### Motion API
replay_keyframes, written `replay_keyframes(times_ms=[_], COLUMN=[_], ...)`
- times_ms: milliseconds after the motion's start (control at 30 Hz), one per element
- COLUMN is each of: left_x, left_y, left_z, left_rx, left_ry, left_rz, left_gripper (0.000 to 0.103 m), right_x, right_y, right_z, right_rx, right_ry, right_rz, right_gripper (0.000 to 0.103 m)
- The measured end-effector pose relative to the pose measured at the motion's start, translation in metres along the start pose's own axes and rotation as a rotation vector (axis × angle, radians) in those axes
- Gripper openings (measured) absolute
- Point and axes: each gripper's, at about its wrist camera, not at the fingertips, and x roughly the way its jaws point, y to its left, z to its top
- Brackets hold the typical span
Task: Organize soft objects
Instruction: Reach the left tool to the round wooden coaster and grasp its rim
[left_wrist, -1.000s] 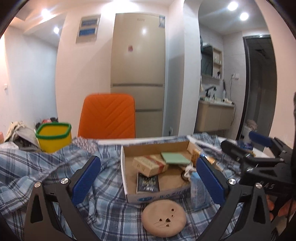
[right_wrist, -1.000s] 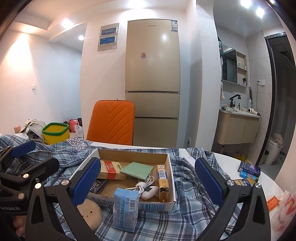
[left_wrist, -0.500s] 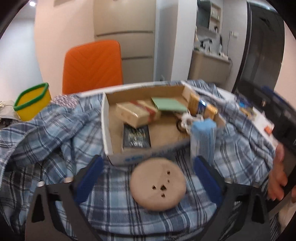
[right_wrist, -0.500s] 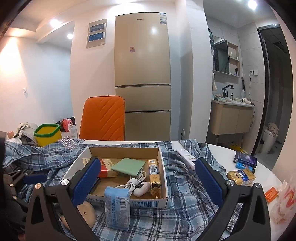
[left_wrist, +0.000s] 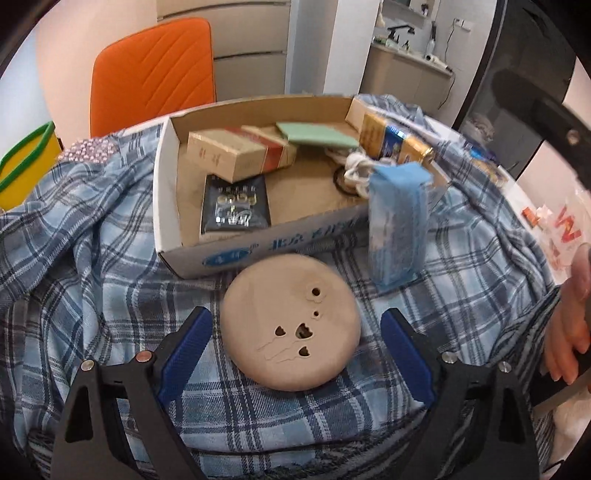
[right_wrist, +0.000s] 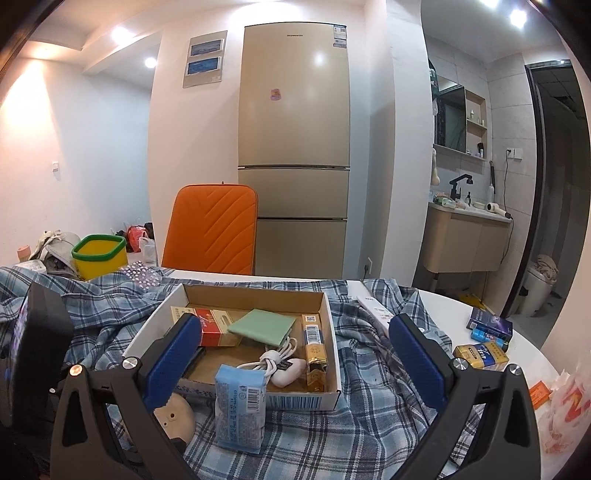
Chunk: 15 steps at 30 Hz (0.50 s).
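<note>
Left claw (left_wrist: 293, 345) dropped, straddling flat disc (left_wrist: 291, 322).

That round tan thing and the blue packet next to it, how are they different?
The round tan disc lies flat on the plaid cloth; the blue packet stands upright against the cardboard box. The disc is plain beige with small cut-out holes; the packet is a rectangular wrapper with a printed barcode. The disc sits between the open left gripper fingers; the packet stands beyond them. Both rest on the cloth outside the box.
</note>
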Motion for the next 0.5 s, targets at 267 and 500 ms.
replay_keyframes(times_ms=[267, 500], left_x=[0.008, 0.009], left_y=[0.005, 0.007], left_z=[0.001, 0.0], left_rx=[-0.031, -0.045], left_ry=[0.039, 0.046], left_rz=[-0.002, -0.007], left_gripper=[0.089, 0.085], right_x=[0.005, 0.006], right_y=[-0.003, -0.004], right_z=[-0.001, -0.001], right_rx=[0.016, 0.015], right_ry=[0.022, 0.022], right_rz=[-0.006, -0.005], right_gripper=[0.103, 0.103])
